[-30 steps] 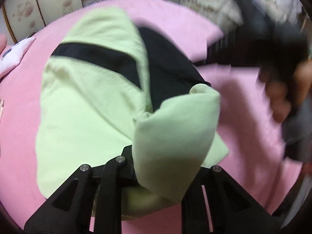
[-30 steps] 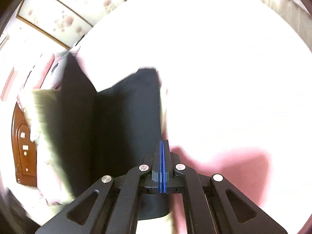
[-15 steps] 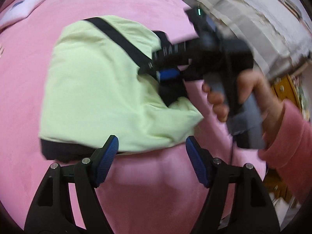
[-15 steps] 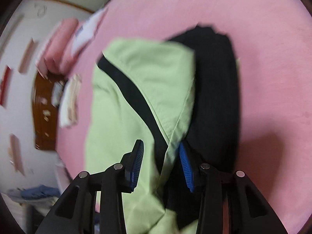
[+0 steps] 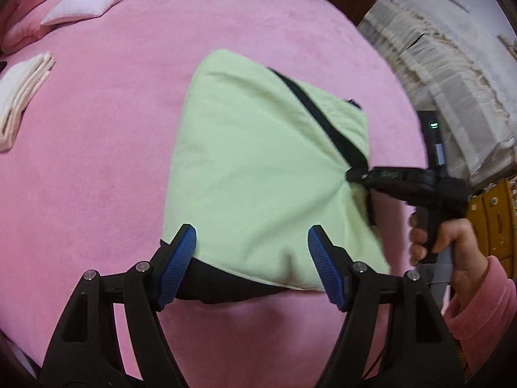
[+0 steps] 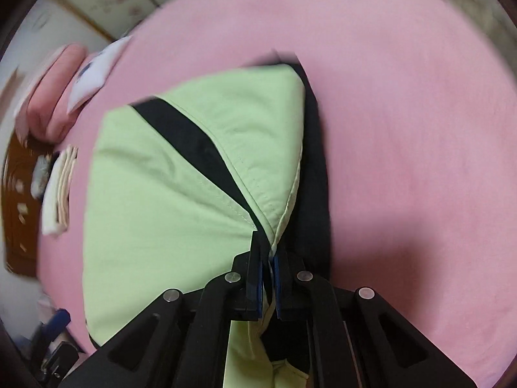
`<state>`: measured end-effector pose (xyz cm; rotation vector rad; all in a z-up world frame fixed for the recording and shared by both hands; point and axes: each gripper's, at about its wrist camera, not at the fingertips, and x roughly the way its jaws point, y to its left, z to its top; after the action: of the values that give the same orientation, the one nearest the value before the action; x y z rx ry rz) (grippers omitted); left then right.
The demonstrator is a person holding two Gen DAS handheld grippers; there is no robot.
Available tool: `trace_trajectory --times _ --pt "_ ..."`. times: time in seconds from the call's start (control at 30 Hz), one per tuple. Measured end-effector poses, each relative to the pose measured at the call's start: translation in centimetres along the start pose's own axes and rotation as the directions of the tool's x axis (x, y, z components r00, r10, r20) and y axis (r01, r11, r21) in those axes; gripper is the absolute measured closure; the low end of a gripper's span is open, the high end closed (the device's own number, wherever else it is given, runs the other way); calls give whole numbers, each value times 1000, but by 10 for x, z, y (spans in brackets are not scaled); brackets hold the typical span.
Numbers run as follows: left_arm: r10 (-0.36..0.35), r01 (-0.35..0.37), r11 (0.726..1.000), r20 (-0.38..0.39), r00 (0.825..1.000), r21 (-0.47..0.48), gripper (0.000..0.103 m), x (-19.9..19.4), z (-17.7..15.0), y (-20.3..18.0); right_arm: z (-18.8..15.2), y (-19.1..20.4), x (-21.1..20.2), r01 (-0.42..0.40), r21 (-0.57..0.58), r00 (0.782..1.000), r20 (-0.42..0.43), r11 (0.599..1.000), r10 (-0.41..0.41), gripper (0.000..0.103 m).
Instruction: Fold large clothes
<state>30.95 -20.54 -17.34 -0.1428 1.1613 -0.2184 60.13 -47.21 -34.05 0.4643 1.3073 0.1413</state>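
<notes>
1. Two hand-held grippers are over a pink bedspread [image 5: 106, 168] that carries one folded garment [image 5: 258, 174], light green with black panels and a black diagonal stripe.
2. The garment lies on the bedspread towards its right-hand edge as the left wrist view shows it, folded into a rough rectangle; a black layer shows under its near edge.
3. The left gripper [image 5: 252, 265] has its jaws spread wide. Its blue pads [image 5: 181, 258] stand either side of the garment's near edge with clear gaps, and nothing is pinched between them.
4. The right gripper [image 6: 267, 278] has its jaws pressed together on a fold of green fabric at the garment's right-hand corner, where the black stripe ends. In the right wrist view cloth passes between the blue pads [image 6: 258, 283] and gathers into creases running towards them.
5. In the left wrist view a hand [image 5: 452, 245] in a pink sleeve [image 5: 484, 307] grips the right gripper's handle beyond the bedspread's right edge.
6. A stack of folded cream cloth [image 5: 22, 93] lies near the left edge of the bedspread, well apart from the garment.
7. A pale cushion [image 5: 90, 0] and pink pillows [image 5: 29, 9] sit at the far left corner.
</notes>
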Motion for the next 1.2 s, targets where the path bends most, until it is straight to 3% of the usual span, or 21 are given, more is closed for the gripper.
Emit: trace_trajectory --times 0.13,0.2,0.27,0.3,0.33,0.4,0.43,0.5,0.53,0.6,0.67,0.7,0.73,0.77,0.87,0.93,0.97,1.0,1.07,1.13,1.2 --pt "43 -44 998 18 999 37 34 10 6 -3 -9 -5 -50 35 -23 995 97 999 -32 83" --pt "34 -36 998 36 999 58 34 10 12 -2 -18 9 -82 60 -93 982 182 994 -43 83" --pt "16 -19 997 38 999 76 34 14 24 -4 -24 25 -101 24 -181 973 230 983 18 83" --pt "7 -9 997 22 1000 80 34 19 30 -2 -25 31 -101 -60 -224 975 194 973 105 83" --pt "-3 4 997 -4 1000 77 36 28 35 0 -29 35 -95 -180 -244 972 106 953 211 83" --pt "-7 11 998 -54 998 58 42 49 43 8 -41 39 -74 -314 -241 949 -45 918 313 83" --pt "-19 22 999 -86 996 42 42 60 41 11 -49 41 -64 -314 -267 949 -87 911 302 84" --pt "-13 17 998 -73 997 54 42 68 29 17 -67 36 -42 -186 -355 982 -100 916 161 88" --pt "6 -1 997 -68 998 83 44 67 24 17 -72 25 -36 -126 -355 991 -92 926 99 103" --pt "76 -68 984 -48 996 163 56 62 15 18 -75 -13 -48 -130 -245 992 -40 961 124 103" --pt "145 -132 974 -55 988 183 55 57 12 25 -76 -32 -71 21 -224 999 30 974 -14 103" --pt "108 -98 985 -67 992 139 57 53 15 33 -78 -34 -84 150 -244 988 72 958 -136 103" --pt "73 -66 992 -71 995 103 57 50 19 38 -78 -34 -95 220 -252 974 107 942 -199 103" --pt "41 -35 996 -64 997 84 57 46 23 40 -76 -35 -108 208 -247 975 130 946 -180 103" --pt "-78 77 995 12 997 66 57 49 58 32 -64 -22 -132 42 -272 982 191 961 11 103" --pt "-105 105 992 -3 994 66 57 64 81 28 -51 -9 -127 -102 -305 971 178 947 162 98" --pt "-91 93 993 -33 995 75 57 83 98 23 -46 -4 -118 -136 -306 971 146 942 188 97" --pt "-71 75 994 -49 996 84 57 95 108 21 -37 2 -101 -155 -308 977 93 939 192 95" --pt "-4 17 993 -113 994 115 57 124 132 16 -26 7 -75 -91 -360 992 54 929 118 95" --pt "36 -23 990 -97 995 138 58 134 148 18 -10 4 -70 -32 -380 990 112 925 80 98" --pt "93 -85 987 -51 994 139 58 132 159 28 -6 -19 -82 -8 -292 983 173 956 61 98"
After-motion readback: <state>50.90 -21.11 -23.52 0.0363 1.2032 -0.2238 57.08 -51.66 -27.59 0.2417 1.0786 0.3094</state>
